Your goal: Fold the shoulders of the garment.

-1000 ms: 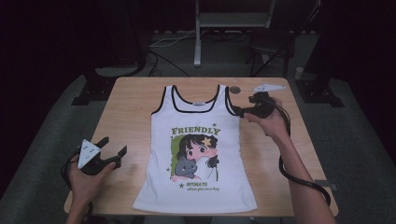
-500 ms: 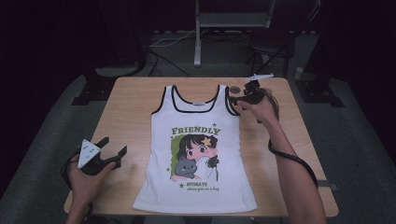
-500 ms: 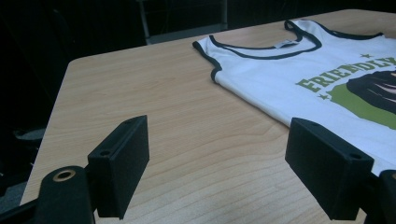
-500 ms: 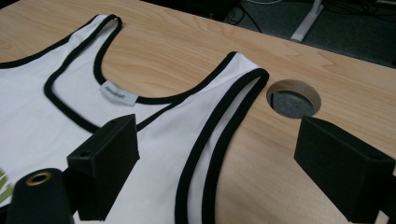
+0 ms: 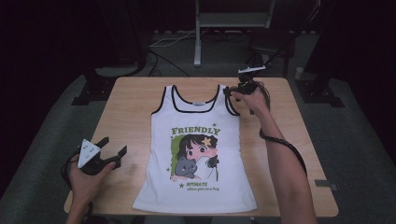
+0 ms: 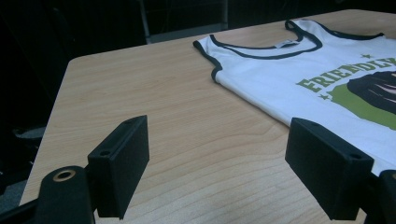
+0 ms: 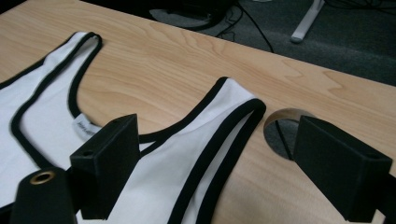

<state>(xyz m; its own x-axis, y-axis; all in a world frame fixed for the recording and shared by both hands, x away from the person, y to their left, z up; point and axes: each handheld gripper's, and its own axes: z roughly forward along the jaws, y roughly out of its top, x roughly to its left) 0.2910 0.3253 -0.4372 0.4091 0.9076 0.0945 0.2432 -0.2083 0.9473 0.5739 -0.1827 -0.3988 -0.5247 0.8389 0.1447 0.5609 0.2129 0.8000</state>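
A white tank top (image 5: 198, 154) is lying flat, print side up, in the middle of the table (image 5: 130, 107), its straps pointing to the far edge and its hem near the person's side. The print is showing the word FRIENDLY above a cartoon girl with a grey cat.

The right gripper (image 5: 232, 93) is hovering at the top's right strap (image 7: 219, 126), near the far right part of the table. Its fingers (image 7: 105, 163) are standing spread wide, with the black-trimmed strap lying between them on the wood, and they are pinching nothing. Just past the strap end, a round hole (image 7: 285, 128) is opening through the table.

The left gripper (image 5: 112, 150) is resting near the front left of the table, well apart from the top's left side. Its fingers (image 6: 121, 170) are also spread wide, with bare wood between them. In the left gripper view the top's neckline and left strap (image 6: 208, 49) are lying farther off toward the right.
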